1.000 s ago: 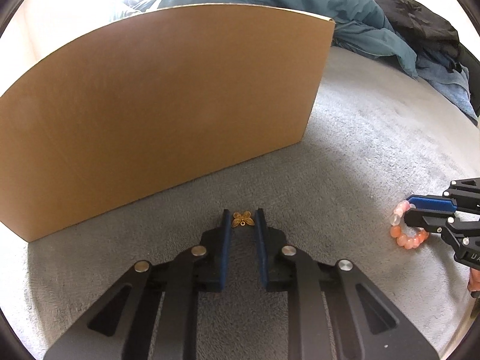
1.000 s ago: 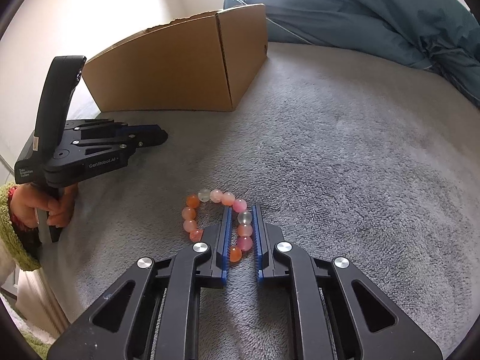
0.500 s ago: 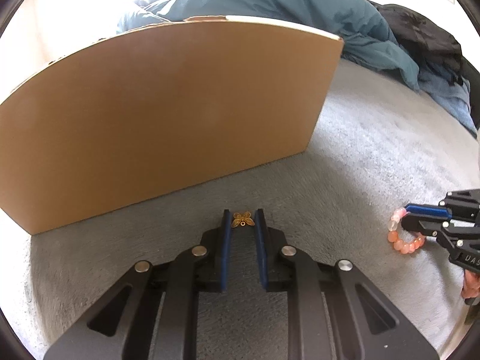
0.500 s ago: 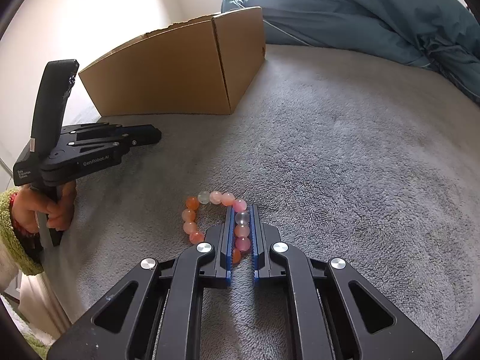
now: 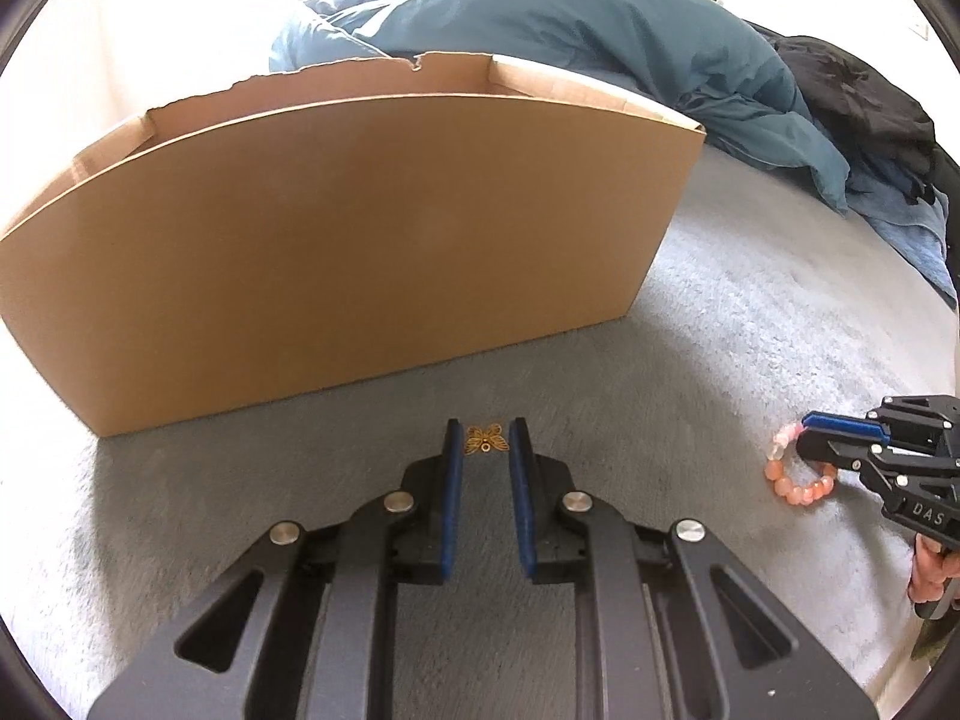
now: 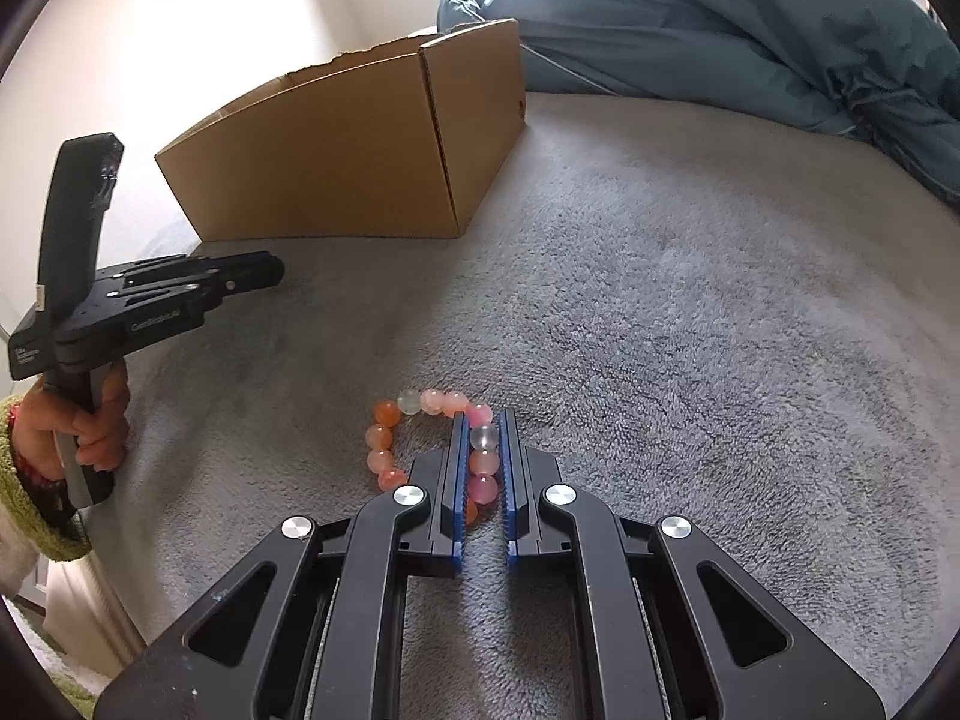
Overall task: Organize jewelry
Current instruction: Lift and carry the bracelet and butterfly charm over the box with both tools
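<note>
Grey fleece blanket (image 5: 750, 324) spreads before a cardboard box (image 5: 336, 240), teal duvet (image 5: 540, 18) behind; the left gripper (image 5: 486, 441) pinches a gold butterfly charm (image 5: 486, 439) at its tips. Right view (same blanket): the right gripper (image 6: 481, 420) clamps one side of a beaded bracelet (image 6: 420, 438) lying on the fleece

Grey fleece blanket (image 6: 690, 312) covers the bed. Teal duvet (image 5: 570, 30) bunched at the far end — dark clothing (image 5: 852, 96) heaped beside it, touching.
</note>
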### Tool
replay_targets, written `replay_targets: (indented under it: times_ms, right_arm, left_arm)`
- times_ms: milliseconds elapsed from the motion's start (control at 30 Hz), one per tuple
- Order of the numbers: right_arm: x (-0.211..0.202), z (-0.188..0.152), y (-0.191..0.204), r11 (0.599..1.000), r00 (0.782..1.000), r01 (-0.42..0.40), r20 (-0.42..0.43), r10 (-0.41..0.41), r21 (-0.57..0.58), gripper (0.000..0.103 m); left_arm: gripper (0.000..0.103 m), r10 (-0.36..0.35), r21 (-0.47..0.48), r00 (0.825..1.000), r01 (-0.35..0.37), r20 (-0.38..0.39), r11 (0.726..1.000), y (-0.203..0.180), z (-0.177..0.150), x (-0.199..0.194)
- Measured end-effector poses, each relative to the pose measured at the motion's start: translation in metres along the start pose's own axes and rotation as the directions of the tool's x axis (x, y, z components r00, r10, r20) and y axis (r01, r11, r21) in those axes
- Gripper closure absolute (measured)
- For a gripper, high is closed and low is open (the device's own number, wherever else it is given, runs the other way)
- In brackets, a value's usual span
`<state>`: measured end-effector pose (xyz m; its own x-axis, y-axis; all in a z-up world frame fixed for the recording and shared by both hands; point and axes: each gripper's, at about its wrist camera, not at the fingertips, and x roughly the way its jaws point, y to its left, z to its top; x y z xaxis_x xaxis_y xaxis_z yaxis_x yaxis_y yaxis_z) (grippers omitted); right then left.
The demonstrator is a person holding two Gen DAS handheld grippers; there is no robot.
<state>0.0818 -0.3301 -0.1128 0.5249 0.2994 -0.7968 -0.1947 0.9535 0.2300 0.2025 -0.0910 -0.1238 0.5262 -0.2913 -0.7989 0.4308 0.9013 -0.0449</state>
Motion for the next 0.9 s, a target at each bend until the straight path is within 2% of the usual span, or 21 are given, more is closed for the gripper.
replay_targets:
  times_ms: [433, 667, 900]
  right_arm:
    - [0.015, 0.008, 0.018, 0.994, 0.994, 0.091, -0.051, -0.094, -0.055, 0.094]
    - [0.008, 0.013, 0.017, 0.993, 0.993, 0.116, -0.018, -0.116, -0.03, 0.095]
    - [0.015, 0.019, 0.012, 0.993, 0.993, 0.115, -0.028, -0.115, -0.009, 0.095]
  left_arm:
    - [0.089, 0.048, -0.069, 0.999, -0.048, -0.008, 0.996, 0.013, -0.013, -0.011]
    - [0.089, 0.072, -0.095, 0.997, -0.072, -0.01, 0.993, 0.017, -0.009, -0.009]
    - [0.089, 0.081, -0.111, 0.997, -0.083, -0.018, 0.99, 0.018, -0.007, -0.004]
